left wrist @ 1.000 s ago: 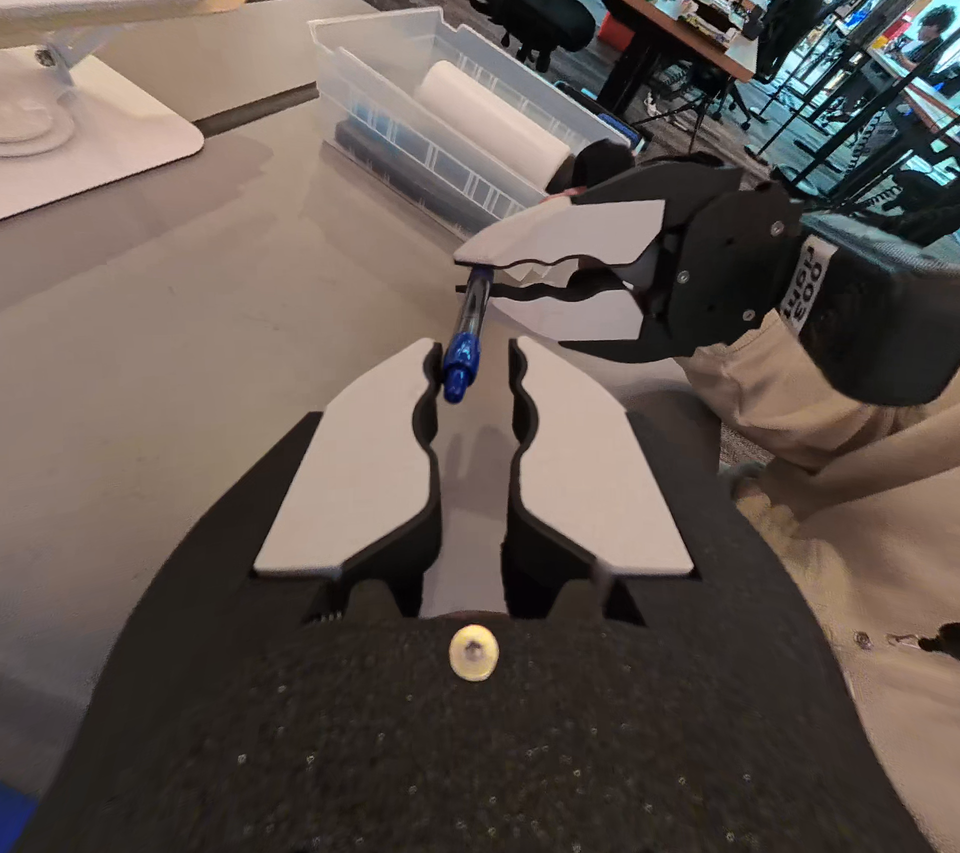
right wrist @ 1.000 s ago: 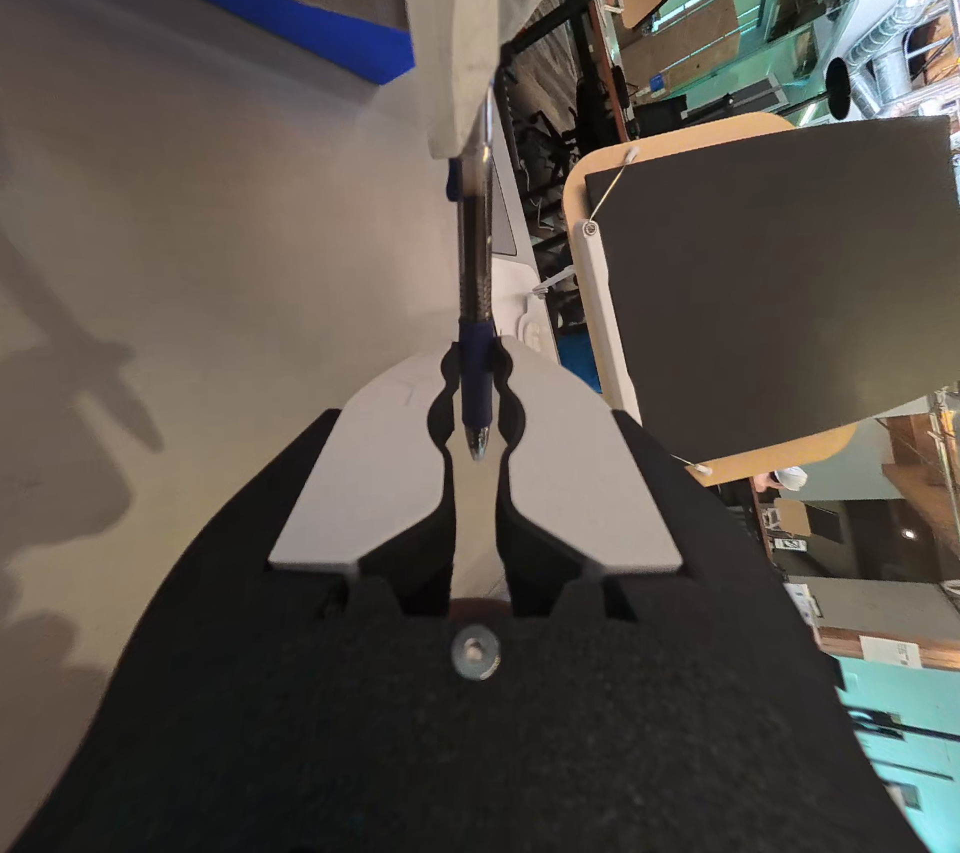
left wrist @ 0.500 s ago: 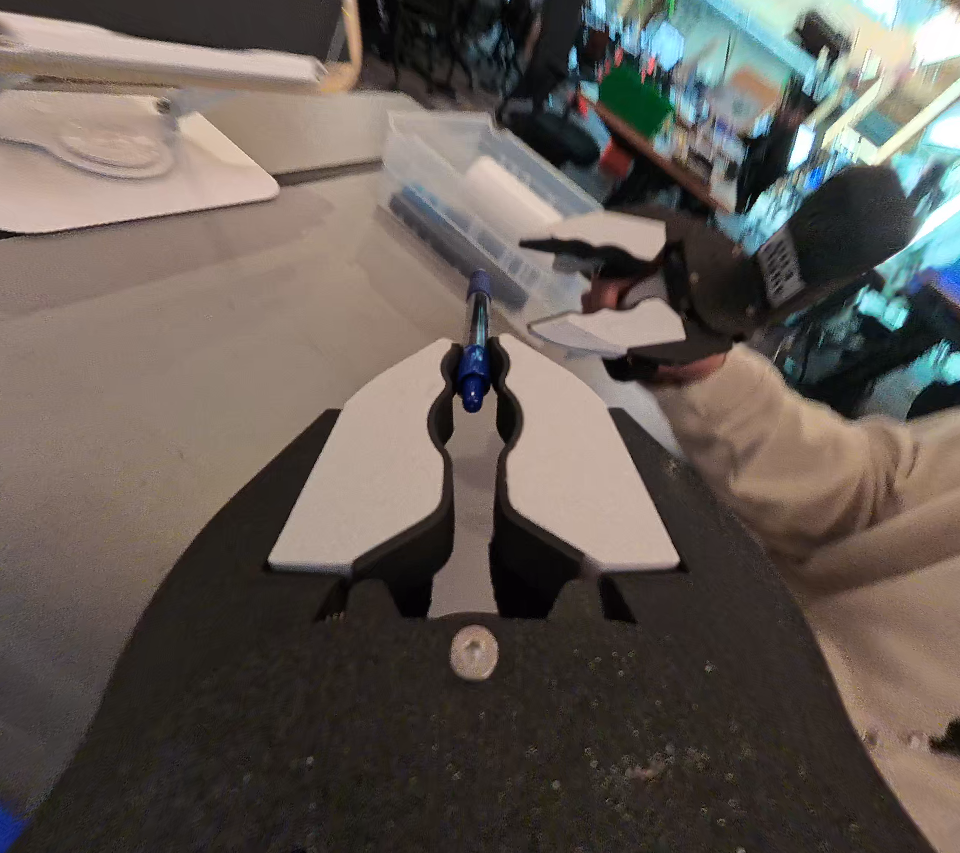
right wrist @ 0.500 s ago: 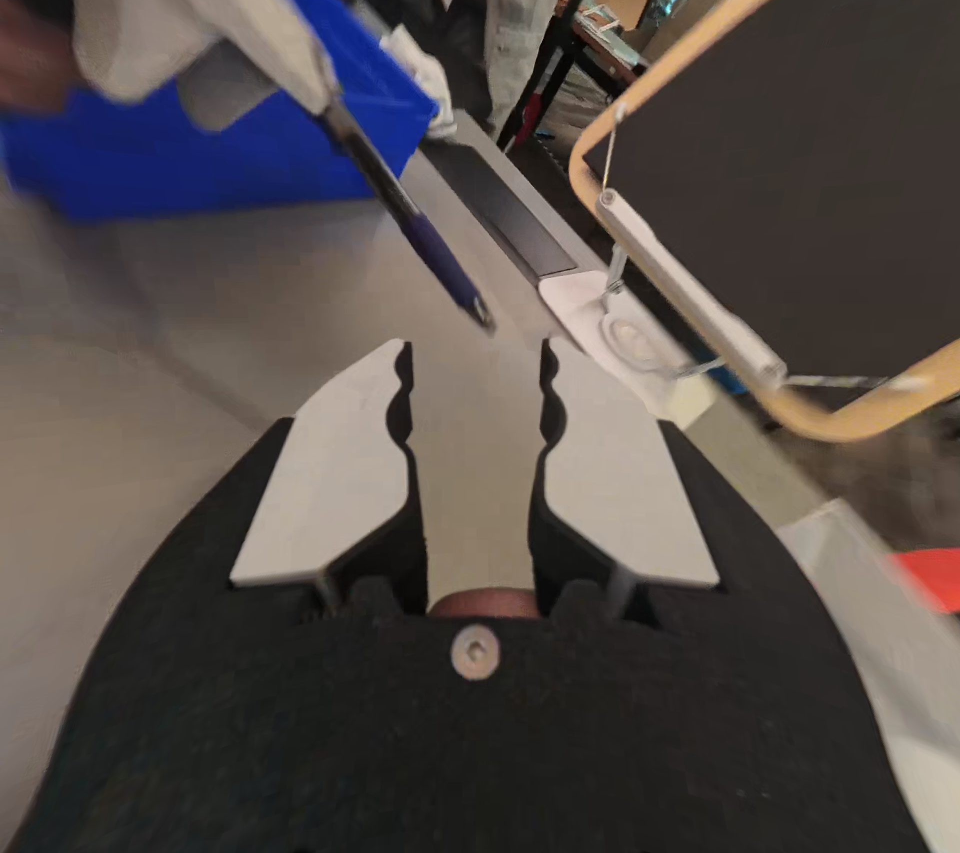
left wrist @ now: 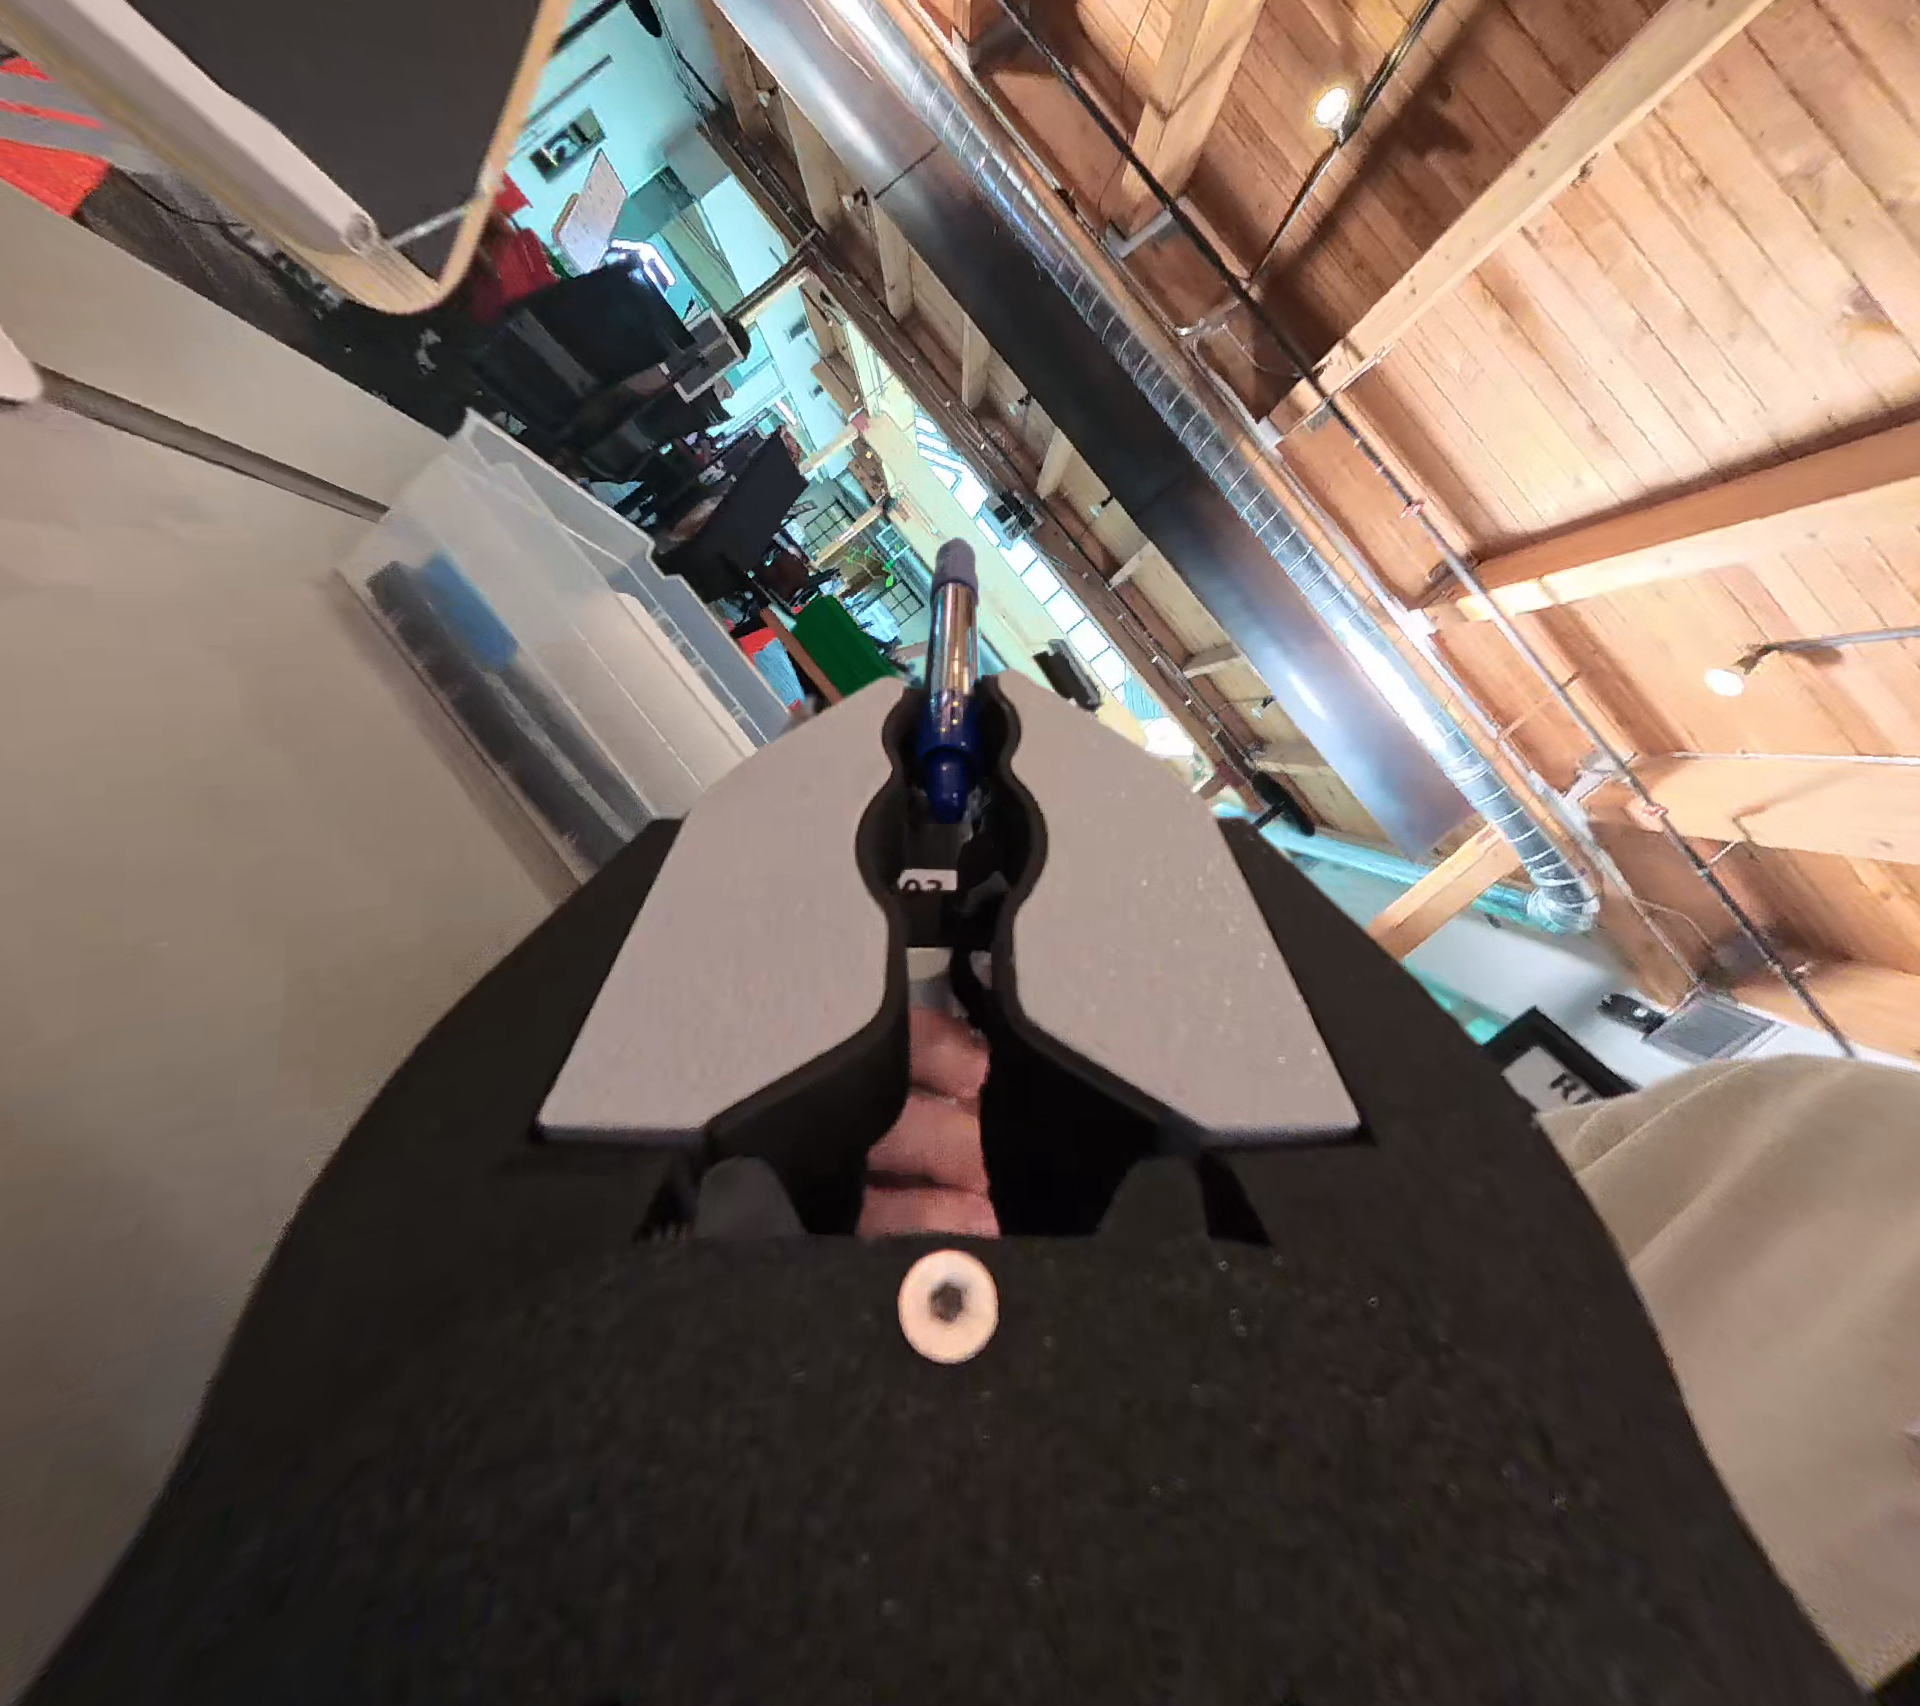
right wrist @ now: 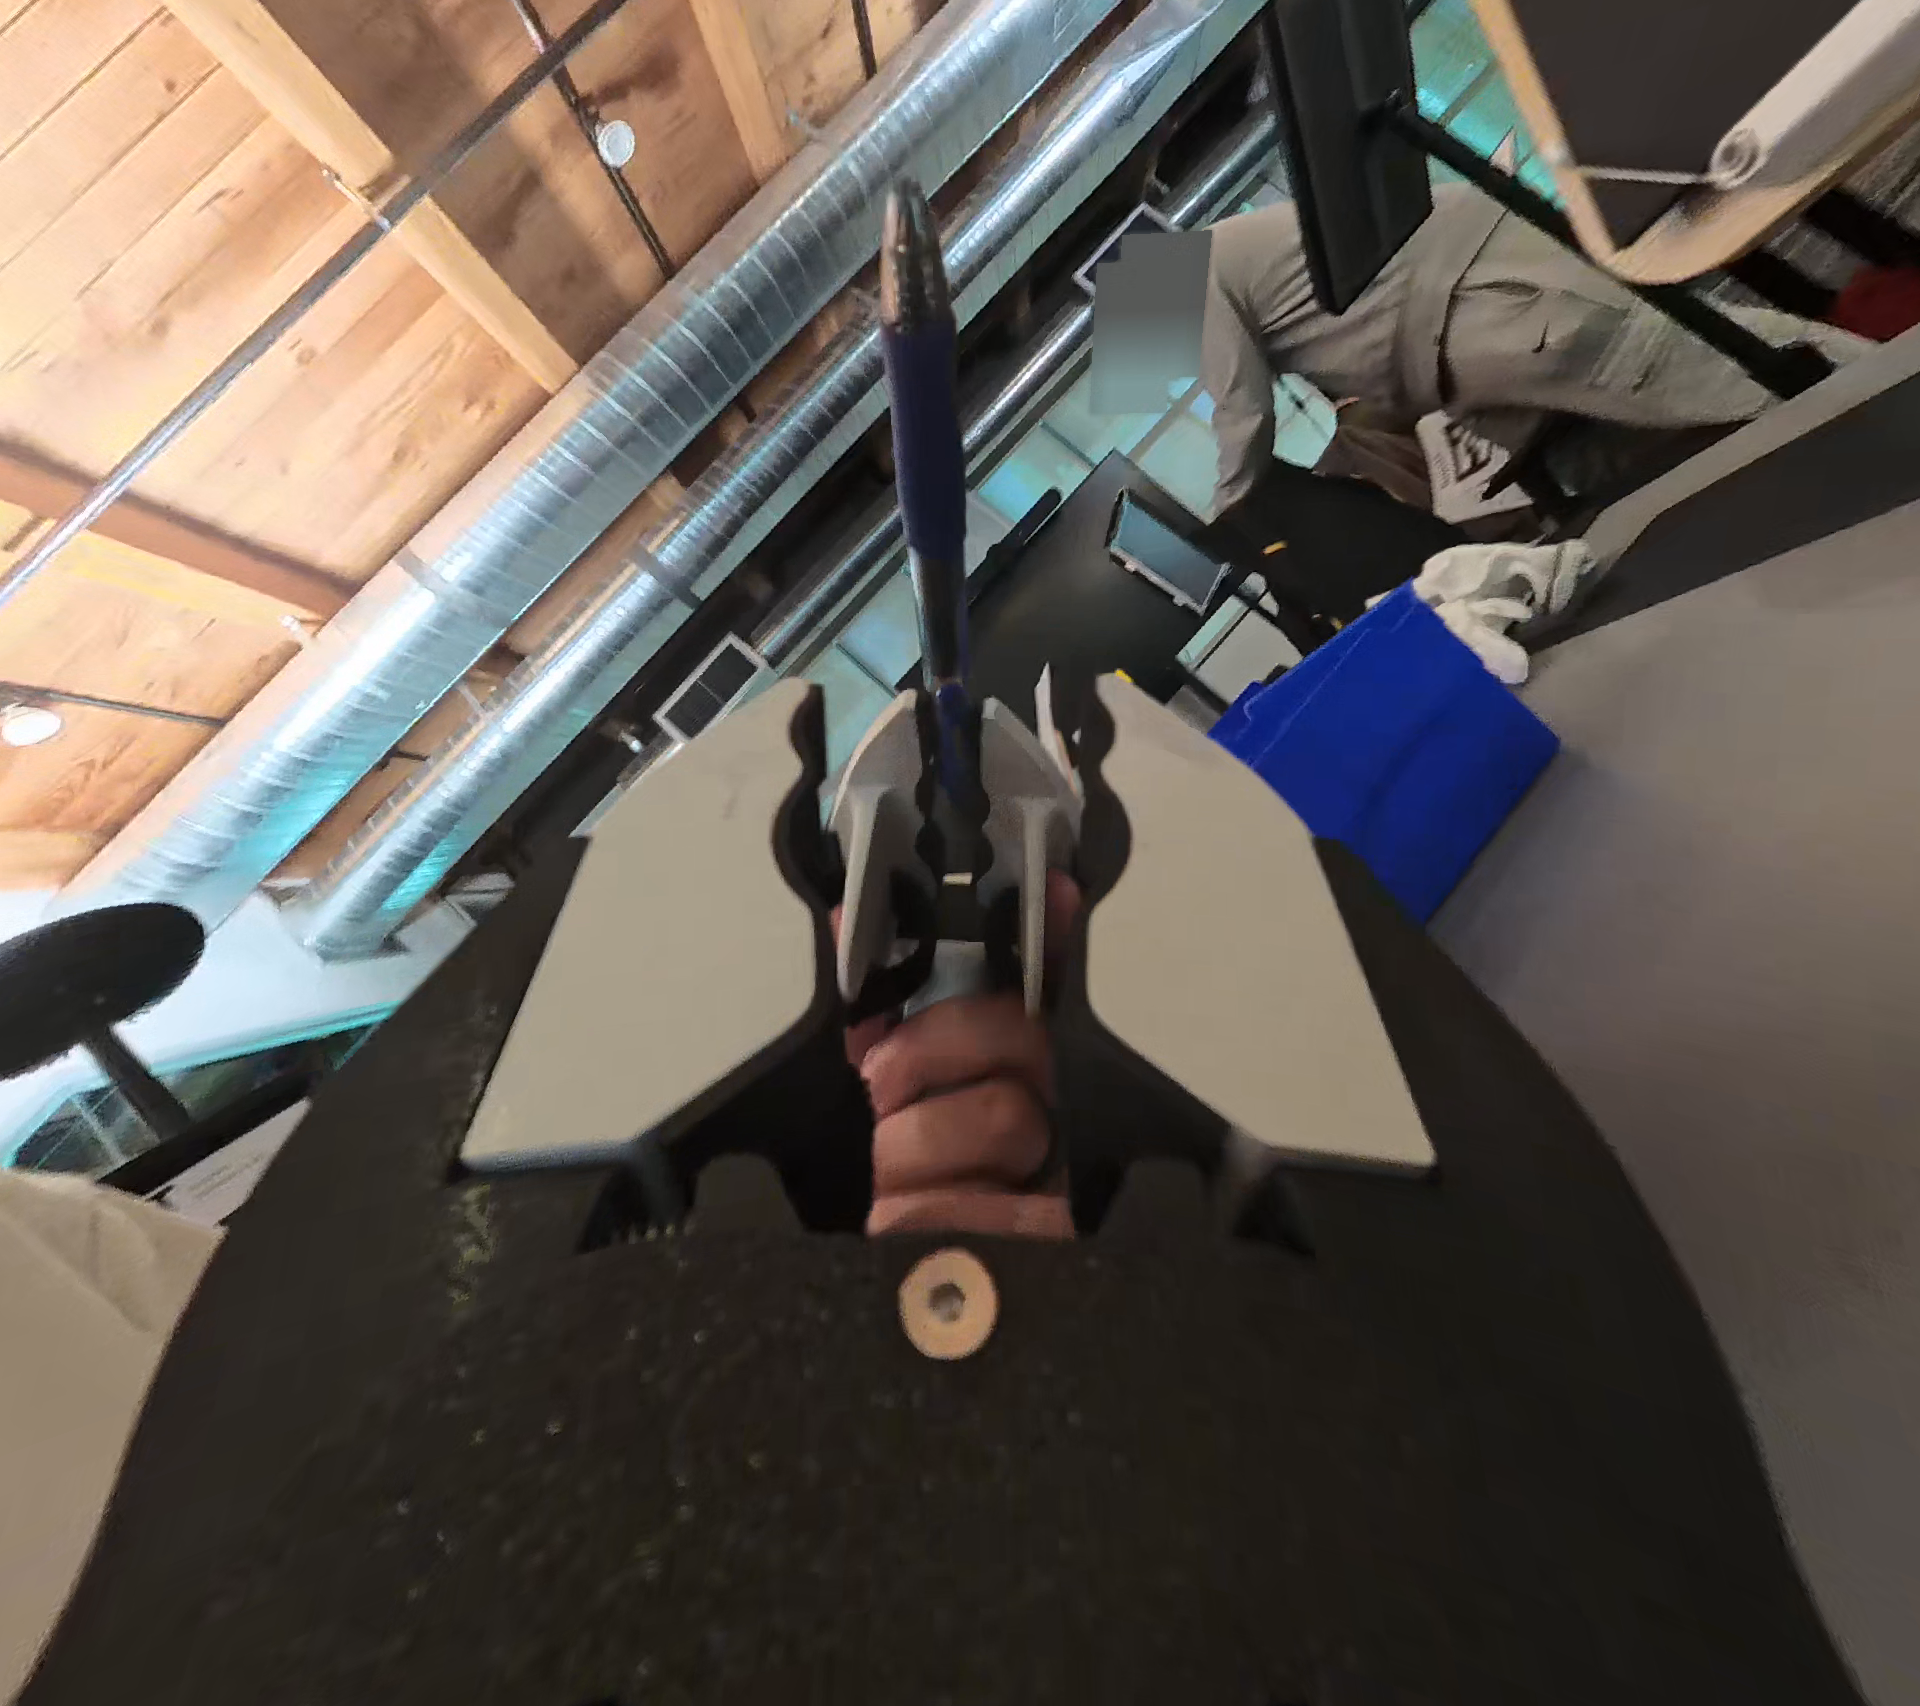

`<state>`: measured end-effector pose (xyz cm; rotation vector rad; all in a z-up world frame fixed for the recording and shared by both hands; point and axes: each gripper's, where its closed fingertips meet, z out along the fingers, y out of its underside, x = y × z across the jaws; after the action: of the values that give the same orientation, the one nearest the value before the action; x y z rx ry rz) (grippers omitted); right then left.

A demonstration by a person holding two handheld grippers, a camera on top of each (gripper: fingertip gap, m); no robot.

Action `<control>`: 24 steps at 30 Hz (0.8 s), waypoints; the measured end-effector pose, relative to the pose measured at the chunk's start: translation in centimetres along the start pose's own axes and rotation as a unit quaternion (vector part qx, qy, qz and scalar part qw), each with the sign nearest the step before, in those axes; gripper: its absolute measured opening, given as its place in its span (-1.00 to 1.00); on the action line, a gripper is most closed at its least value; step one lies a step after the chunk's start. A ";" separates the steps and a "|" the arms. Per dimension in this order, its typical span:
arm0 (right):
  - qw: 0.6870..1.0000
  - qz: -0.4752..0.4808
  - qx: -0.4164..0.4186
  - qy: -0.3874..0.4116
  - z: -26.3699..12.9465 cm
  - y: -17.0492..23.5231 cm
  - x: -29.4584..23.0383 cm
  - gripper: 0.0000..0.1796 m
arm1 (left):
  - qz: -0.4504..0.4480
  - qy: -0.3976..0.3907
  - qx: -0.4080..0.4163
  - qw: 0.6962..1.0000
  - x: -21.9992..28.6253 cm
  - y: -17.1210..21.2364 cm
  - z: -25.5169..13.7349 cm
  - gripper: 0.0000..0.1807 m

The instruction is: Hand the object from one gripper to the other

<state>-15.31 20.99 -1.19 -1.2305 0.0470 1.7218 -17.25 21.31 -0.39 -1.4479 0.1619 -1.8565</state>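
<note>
Blue pen [left wrist: 951, 690] stands gripped at its lower end by the left gripper [left wrist: 951, 757], long axis pointing up toward the ceiling. Just behind it, the right gripper [right wrist: 951, 721] gapes wide, empty, nearest for regrasping.

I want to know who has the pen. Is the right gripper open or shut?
Open. In the right wrist view, the right gripper has its jaws spread wide, touching nothing. The left gripper between them clamps the blue pen.

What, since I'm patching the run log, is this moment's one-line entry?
left tool: shut on pen | right tool: open, empty | pen: pointing up
</note>
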 end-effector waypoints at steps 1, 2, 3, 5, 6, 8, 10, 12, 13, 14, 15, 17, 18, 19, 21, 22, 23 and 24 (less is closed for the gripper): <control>1.000 -0.004 0.015 0.002 0.0 -0.4 -0.3 -0.45 | 0.008 -0.002 -0.008 1.000 0.2 0.6 0.4 -0.89; 1.000 -0.005 0.028 -0.003 -0.1 -0.8 -0.6 -0.49 | 0.015 -0.001 -0.017 1.000 0.4 1.2 0.8 -0.89; 0.999 -0.004 0.034 -0.004 -0.1 -1.1 -0.8 -0.55 | 0.021 -0.001 -0.026 0.999 0.6 1.6 1.1 -0.89; 0.999 -0.013 0.036 -0.009 -0.3 -1.5 -1.2 -0.77 | 0.033 -0.005 -0.030 0.999 0.7 2.2 1.5 -0.89; 0.999 -0.023 0.033 -0.011 -0.4 -1.5 -1.3 -0.89 | 0.036 -0.005 -0.034 0.999 0.7 2.5 1.6 -0.89; 0.999 -0.025 0.023 0.000 -0.6 -1.6 -1.1 -0.88 | 0.044 -0.014 -0.040 0.998 0.5 2.9 1.7 -0.89; 1.000 -0.022 0.013 -0.001 -0.7 -1.6 -1.0 -0.89 | 0.057 -0.023 -0.053 0.997 0.3 3.1 1.8 -0.89; 0.999 -0.035 0.004 0.003 -0.7 -1.6 -1.0 -0.89 | 0.083 -0.039 -0.081 0.993 0.1 3.3 1.7 -0.86; 0.999 -0.045 -0.001 0.005 -0.7 -1.7 -1.0 -0.89 | 0.107 -0.048 -0.094 0.989 0.0 3.2 1.5 -0.81; 0.998 -0.058 -0.011 0.013 -0.8 -1.8 -0.9 -0.89 | 0.135 -0.060 -0.107 0.983 -0.1 3.0 1.3 -0.75; 0.997 -0.069 -0.035 0.023 -0.9 -1.8 -0.5 -0.89 | 0.166 -0.072 -0.122 0.976 -0.2 2.6 0.9 -0.67; 0.991 -0.042 -0.119 0.032 -1.0 -0.9 0.2 -0.90 | 0.235 -0.089 -0.160 0.955 0.0 1.9 -0.1 -0.39; 0.984 -0.003 -0.175 0.037 -1.1 0.0 0.6 -0.89 | 0.273 -0.094 -0.183 0.940 0.1 1.8 -0.7 -0.21; 0.974 0.040 -0.219 0.032 -1.4 0.7 0.5 -0.89 | 0.310 -0.094 -0.210 0.922 0.3 1.8 -1.4 -0.05; 0.948 0.132 -0.290 0.011 -2.0 2.1 -0.4 -0.89 | 0.361 -0.081 -0.267 0.890 1.0 2.8 -2.5 0.15; 0.935 0.169 -0.313 0.000 -2.2 2.8 -0.9 -0.89 | 0.376 -0.072 -0.296 0.875 1.3 3.6 -3.0 0.23; 0.922 0.202 -0.330 -0.014 -2.4 3.5 -1.6 -0.89 | 0.389 -0.070 -0.319 0.861 1.6 4.3 -3.4 0.26; 0.906 0.238 -0.349 -0.026 -2.6 4.4 -2.2 -0.89 | 0.402 -0.074 -0.331 0.851 1.7 4.6 -3.5 0.29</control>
<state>-16.63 15.90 -2.91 -1.7962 -0.3619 2.3027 -18.24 15.80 -2.69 -1.5859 1.2320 -1.0033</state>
